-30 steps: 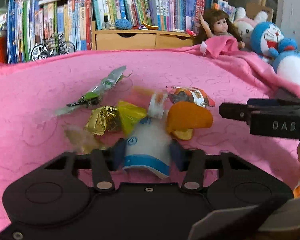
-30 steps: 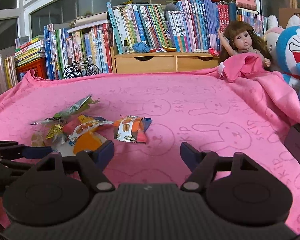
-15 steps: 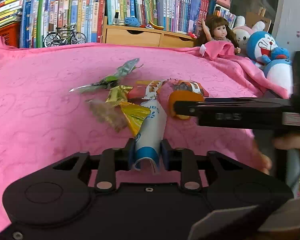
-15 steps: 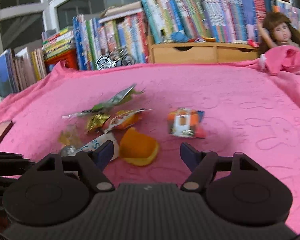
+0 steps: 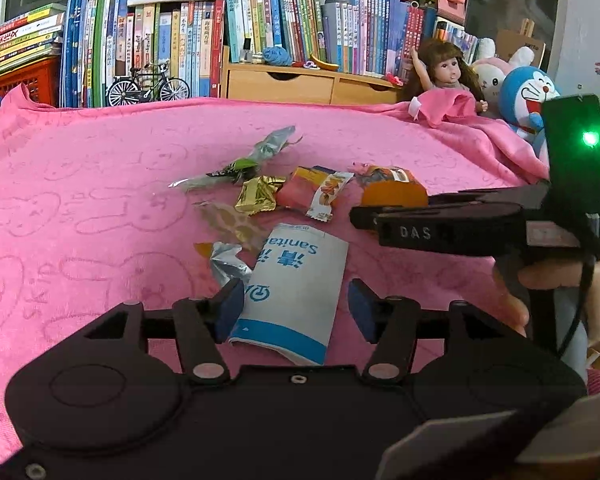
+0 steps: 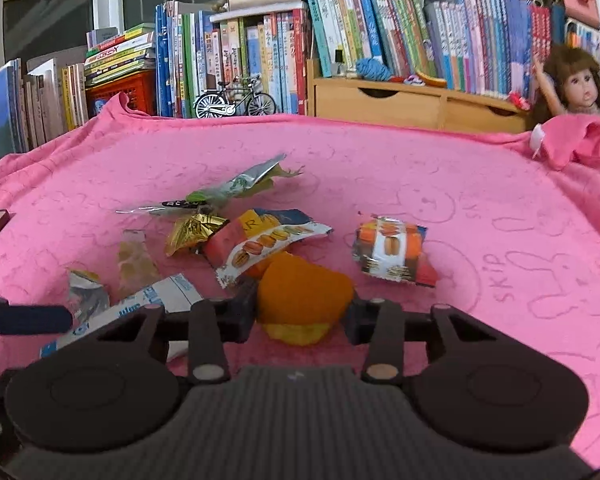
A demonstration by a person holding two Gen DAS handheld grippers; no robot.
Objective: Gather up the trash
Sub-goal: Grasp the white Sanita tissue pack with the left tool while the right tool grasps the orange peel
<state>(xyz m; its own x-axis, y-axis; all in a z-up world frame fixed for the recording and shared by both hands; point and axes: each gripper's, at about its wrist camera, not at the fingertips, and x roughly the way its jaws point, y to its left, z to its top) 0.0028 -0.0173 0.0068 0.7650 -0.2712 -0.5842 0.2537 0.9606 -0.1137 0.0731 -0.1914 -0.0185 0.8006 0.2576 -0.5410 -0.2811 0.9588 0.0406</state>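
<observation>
Pink blanket (image 6: 440, 168) spread wide, wrappers heaped mid-cloth. White sanitary packet (image 5: 296, 292) lies flat between the left gripper (image 5: 296, 308) fingers, spread apart, not touching it. Right gripper (image 6: 302, 316) fingers press both sides of the orange peel (image 6: 304, 296), beside the macaron wrapper (image 6: 392, 256).

Pink rabbit-print blanket (image 6: 420, 168) covering the surface. At 12 o'clock: rows of upright books (image 6: 260, 60), a wooden drawer unit (image 6: 400, 104), a model bicycle (image 6: 234, 100). At 10 o'clock: windows (image 6: 48, 12), a red crate (image 6: 120, 90). At 2 o'clock: a doll (image 6: 576, 84), plush toys (image 5: 528, 92).
</observation>
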